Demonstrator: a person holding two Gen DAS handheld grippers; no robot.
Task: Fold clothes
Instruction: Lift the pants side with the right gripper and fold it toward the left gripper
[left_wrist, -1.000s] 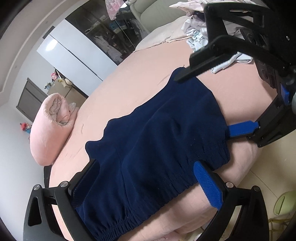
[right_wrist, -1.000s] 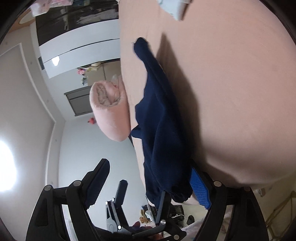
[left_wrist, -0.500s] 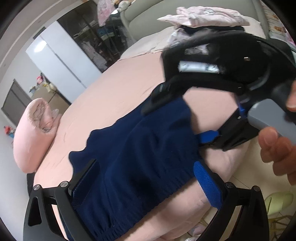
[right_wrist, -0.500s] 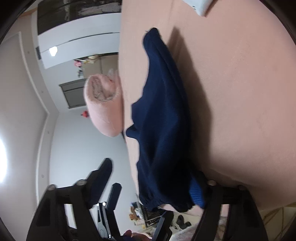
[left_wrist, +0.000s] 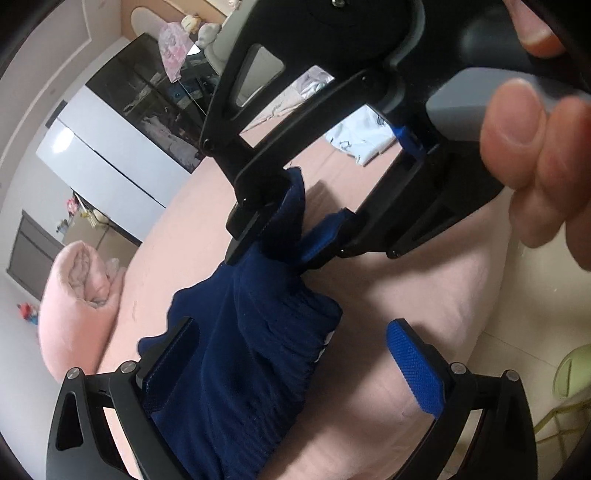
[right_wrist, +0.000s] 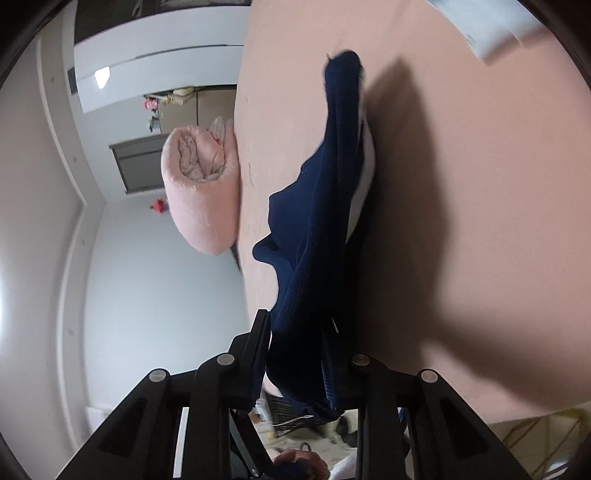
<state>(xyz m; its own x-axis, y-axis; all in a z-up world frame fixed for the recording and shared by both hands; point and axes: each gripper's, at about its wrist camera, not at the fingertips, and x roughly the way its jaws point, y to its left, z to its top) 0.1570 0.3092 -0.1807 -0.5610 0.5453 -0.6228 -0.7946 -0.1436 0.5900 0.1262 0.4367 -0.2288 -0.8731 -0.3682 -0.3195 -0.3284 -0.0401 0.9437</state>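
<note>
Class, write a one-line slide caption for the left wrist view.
Right gripper pinches and lifts the navy garment off the pink bed; left gripper open.

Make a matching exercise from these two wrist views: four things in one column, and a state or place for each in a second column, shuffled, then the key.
Things
1. left tool
2. right tool
3. navy garment
4. rolled pink quilt

States or places
A. partly lifted off the bed
B. shut on fabric
C. at the bed's far edge
D. open, fingers spread

Pairs: 1-D, 2-B, 3-A, 4-C
</note>
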